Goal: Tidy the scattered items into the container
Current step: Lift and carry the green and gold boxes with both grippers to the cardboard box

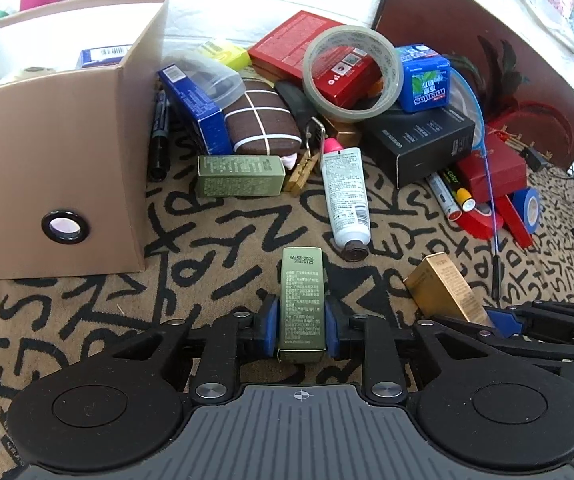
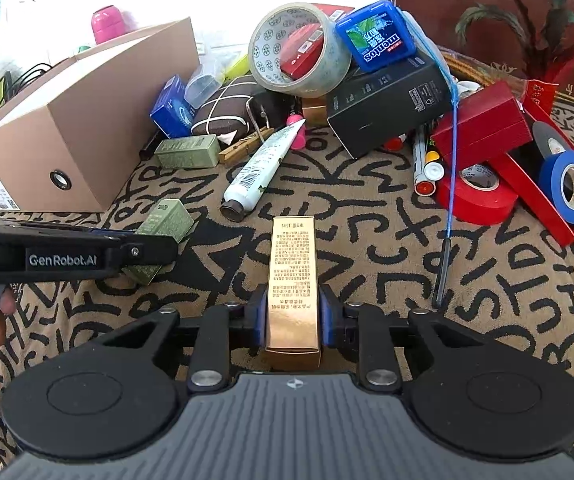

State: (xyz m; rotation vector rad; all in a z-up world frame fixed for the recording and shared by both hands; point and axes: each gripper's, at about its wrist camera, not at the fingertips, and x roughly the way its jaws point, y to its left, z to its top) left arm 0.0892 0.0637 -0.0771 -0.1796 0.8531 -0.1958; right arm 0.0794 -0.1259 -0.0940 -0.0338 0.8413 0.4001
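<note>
Progress looks early: the carton (image 1: 59,160) already holds a few things, a blue box (image 1: 103,56) among them, but most of the clutter is still outside it on the patterned surface (image 1: 215,240). The left gripper (image 1: 302,330) is clenched on a green box (image 1: 302,304), held in front of the carton and just right of its near corner. The right gripper (image 2: 291,322) grasps a gold box (image 2: 293,280), further right of the carton. Both boxes, I judge, still have to be lifted over the carton wall. Left behind: a second green box (image 1: 241,176) and a white tube (image 1: 345,196) right of the carton, a marker (image 1: 159,136) against its side, and beyond them a heap with a tape roll (image 1: 353,72), a mints tub (image 1: 425,78), a black box (image 1: 423,140), red boxes and coloured tapes. Nothing blocks the carton's open top, though the two grippers sit near each other and could clash on the way in.
</note>
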